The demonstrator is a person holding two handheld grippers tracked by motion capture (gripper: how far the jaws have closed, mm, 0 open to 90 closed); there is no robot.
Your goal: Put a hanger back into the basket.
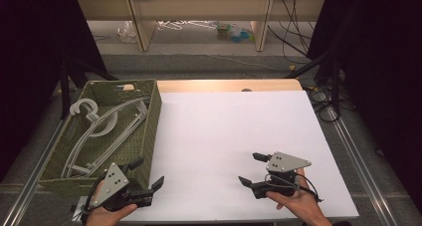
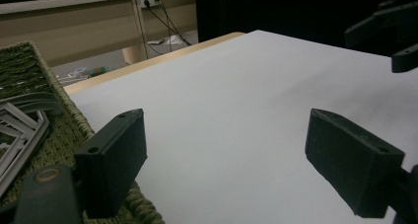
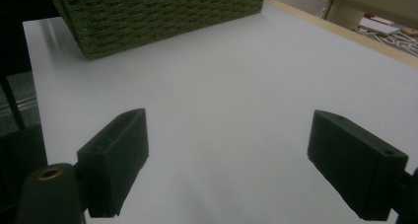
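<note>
At the near corner of the green woven basket, the left gripper is held with its jaws spread wide and nothing between them. The white plastic hangers lie inside the basket, just beyond and to the left of those jaws, untouched. The right gripper, well apart from the basket over the white table, also stands with jaws wide, empty.

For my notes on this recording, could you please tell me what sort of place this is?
Probably a lab or workshop recording station: a white-topped table framed by black curtains, loose cables on the floor, and a green woven basket of white plastic hangers.
</note>
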